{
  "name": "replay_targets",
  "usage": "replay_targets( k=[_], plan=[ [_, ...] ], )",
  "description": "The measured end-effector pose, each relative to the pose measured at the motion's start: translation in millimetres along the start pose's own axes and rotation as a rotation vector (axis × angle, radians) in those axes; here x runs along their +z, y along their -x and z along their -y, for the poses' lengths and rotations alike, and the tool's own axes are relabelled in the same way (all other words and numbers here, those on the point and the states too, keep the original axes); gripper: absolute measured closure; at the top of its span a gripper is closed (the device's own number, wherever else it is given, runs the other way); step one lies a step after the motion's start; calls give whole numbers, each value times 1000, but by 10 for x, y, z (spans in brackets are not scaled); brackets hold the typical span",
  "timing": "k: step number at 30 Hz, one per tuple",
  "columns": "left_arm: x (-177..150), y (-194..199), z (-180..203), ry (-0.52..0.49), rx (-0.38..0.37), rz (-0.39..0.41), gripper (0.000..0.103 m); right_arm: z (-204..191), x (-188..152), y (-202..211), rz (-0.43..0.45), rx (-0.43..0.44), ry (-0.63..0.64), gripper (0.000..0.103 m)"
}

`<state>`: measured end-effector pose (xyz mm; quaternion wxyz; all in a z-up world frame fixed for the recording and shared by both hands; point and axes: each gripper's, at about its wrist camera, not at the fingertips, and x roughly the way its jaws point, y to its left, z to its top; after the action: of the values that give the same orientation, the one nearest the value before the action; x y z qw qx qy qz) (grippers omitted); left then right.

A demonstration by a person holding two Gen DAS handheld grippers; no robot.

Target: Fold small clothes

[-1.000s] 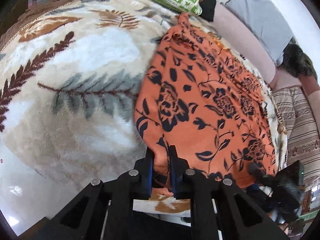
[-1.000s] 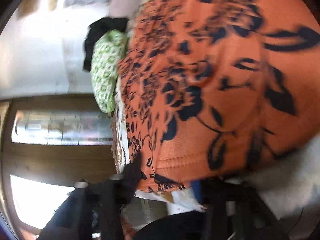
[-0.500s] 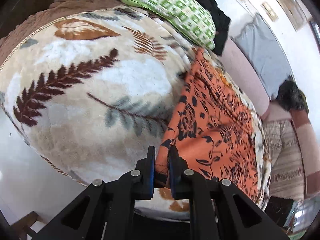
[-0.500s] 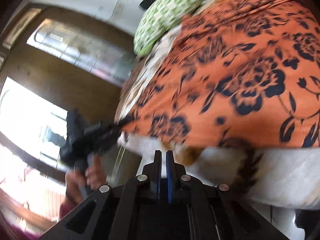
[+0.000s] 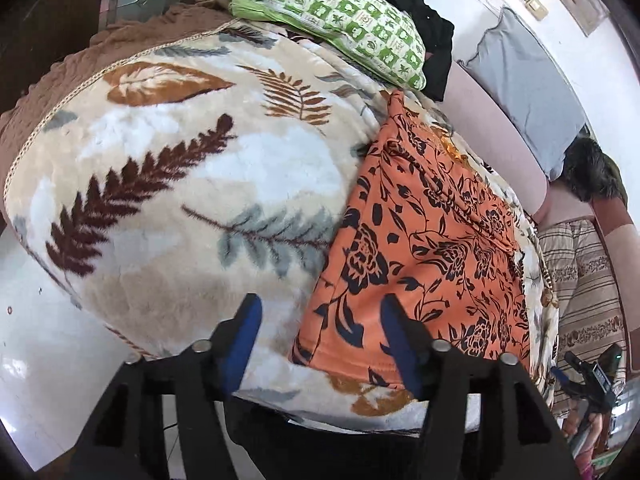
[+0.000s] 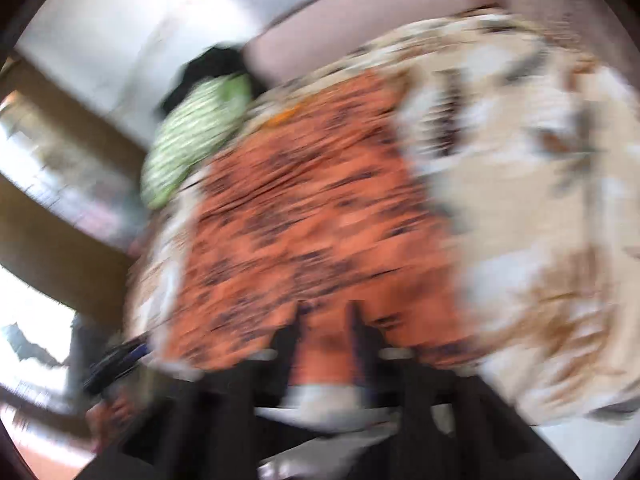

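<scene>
Both tools are standing open and holding nothing, their jaws having just been opening, as the left tool [image 5: 320, 320] is hovering over the near left corner of the orange black-flowered garment [image 5: 424, 240], lying lengthwise away on the leaf-patterned plush blanket [image 5: 160, 184], while the blurred right tool [image 6: 324, 320] is facing its near hem.

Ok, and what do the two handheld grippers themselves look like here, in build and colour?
The left gripper is a black angular frame with silver bolt heads along its arms and two fingers faced with blue pads. The right gripper is heavily blurred in its own view: black frame, dark fingers. From the left wrist view it appears as a black body with a blue part.
</scene>
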<state>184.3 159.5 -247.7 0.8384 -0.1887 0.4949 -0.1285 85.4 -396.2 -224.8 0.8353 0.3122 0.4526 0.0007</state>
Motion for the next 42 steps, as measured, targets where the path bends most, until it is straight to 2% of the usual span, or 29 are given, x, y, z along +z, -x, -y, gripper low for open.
replay_targets(
  k=[1, 3, 4, 7, 8, 9, 11, 12, 13, 14, 15, 17, 19, 21, 22, 23, 25, 26, 27, 29, 30, 31, 32, 33, 37, 39, 42],
  plan=[
    [18, -55, 33, -10, 4, -12, 39, 180, 38, 9, 4, -23, -36, 15],
    [23, -218, 115, -32, 13, -44, 39, 493, 55, -41, 29, 20, -109, 17],
    [11, -293, 150, -37, 14, -59, 39, 538, 73, -69, 41, 47, -110, 20],
    [-33, -525, 201, -45, 8, -108, 39, 540, 133, -261, 40, 111, -76, 41],
    [-51, -596, 206, -37, 10, -121, 39, 517, 145, -372, 24, 89, -64, 45],
    [-68, -631, 216, -38, 9, -124, 40, 486, 141, -464, 16, 56, -44, 46],
    [-92, -624, 239, -60, 22, -105, 51, 488, 133, -620, -3, 21, -4, 54],
    [-104, -623, 269, -90, 36, -103, 67, 558, 120, -684, -23, 37, -5, 58],
    [-110, -620, 284, -108, 46, -105, 78, 572, 101, -777, -46, 61, -6, 69],
    [-113, -610, 289, -122, 55, -105, 82, 581, 81, -824, -63, 68, 6, 77],
    [-116, -597, 281, -129, 54, -105, 88, 517, 39, -879, -83, 60, 52, 81],
    [-104, -580, 269, -129, 37, -107, 91, 417, -8, -833, -92, 40, 120, 92],
    [-85, -583, 252, -126, 33, -115, 91, 341, -23, -803, -111, 50, 142, 93],
    [-69, -607, 232, -120, 36, -132, 90, 313, -12, -792, -127, 13, 159, 93],
    [-62, -613, 221, -114, 31, -139, 87, 318, -1, -815, -134, -34, 164, 93],
    [-55, -616, 216, -110, 22, -147, 84, 334, -8, -824, -147, -43, 173, 92],
    [-52, -627, 233, -111, 3, -158, 51, 350, -2, -817, -152, -28, 173, 91],
    [-61, -648, 255, -115, -15, -168, 45, 351, -4, -830, -153, -28, 165, 89],
    [-77, -675, 296, -129, -22, -178, 43, 354, -9, -846, -153, -21, 155, 88],
    [-123, -699, 419, -205, 16, -176, 44, 355, -21, -890, -156, -7, 154, 87],
    [-141, -705, 460, -235, 30, -175, 47, 356, -21, -902, -163, 5, 167, 86],
    [-156, -715, 499, -263, 51, -179, 67, 366, -16, -873, -170, 14, 176, 85],
    [-156, -725, 513, -281, 72, -195, 81, 343, -6, -863, -181, 22, 183, 90],
    [-134, -723, 496, -268, 49, -216, 93, 314, 0, -848, -202, 33, 186, 92],
    [56, -606, 493, -215, -59, -237, 95, 94, 67, -688, -195, 85, 215, 94],
    [228, -483, 577, -199, -137, -221, 95, 6, 200, -603, -177, 130, 199, 94],
    [548, -333, 767, -213, -192, -178, 95, -114, 467, -463, -125, 210, 180, 94]
  ],
)
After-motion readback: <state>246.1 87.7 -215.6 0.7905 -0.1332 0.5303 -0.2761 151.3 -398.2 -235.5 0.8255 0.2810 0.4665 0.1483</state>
